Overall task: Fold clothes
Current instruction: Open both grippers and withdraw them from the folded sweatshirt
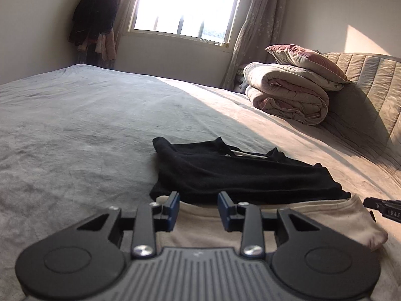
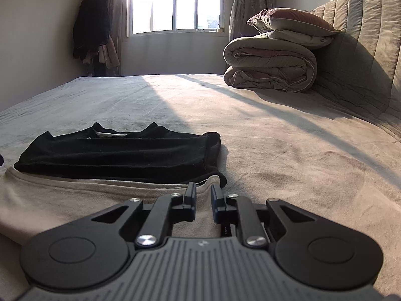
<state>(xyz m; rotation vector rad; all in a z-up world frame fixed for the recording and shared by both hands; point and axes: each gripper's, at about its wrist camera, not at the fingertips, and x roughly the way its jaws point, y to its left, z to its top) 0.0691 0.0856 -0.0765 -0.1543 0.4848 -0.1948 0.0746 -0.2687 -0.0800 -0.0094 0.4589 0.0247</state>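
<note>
A folded black knit garment point(image 1: 240, 173) lies flat on the wide bed covered in a grey plush sheet point(image 1: 75, 115), its neckline with a pale label turned toward the window. Directly against its near edge, and partly under it, lies a beige soft-fabric garment point(image 1: 200, 223), spread flat toward the cameras.

The left gripper point(image 1: 198, 207) hovers low over the left end of the beige garment with its blue-padded fingers point(image 1: 173, 207) set wide apart; nothing sits between them. The right gripper point(image 2: 203, 198) is at the garment's right corner, its fingers drawn to a narrow gap with the beige edge rising between them (whether the pads actually pinch the cloth cannot be told). In the left wrist view a black tip of the right gripper pokes in at the right border.

No box, basket or other container shows. At the head of the bed a rolled beige quilt point(image 2: 270, 65) carries two pillows point(image 2: 290, 22) against a quilted padded headboard point(image 2: 363, 45). Dark clothes hang on a rack point(image 2: 92, 25) in the far corner beside the bright curtained window point(image 2: 175, 2).
</note>
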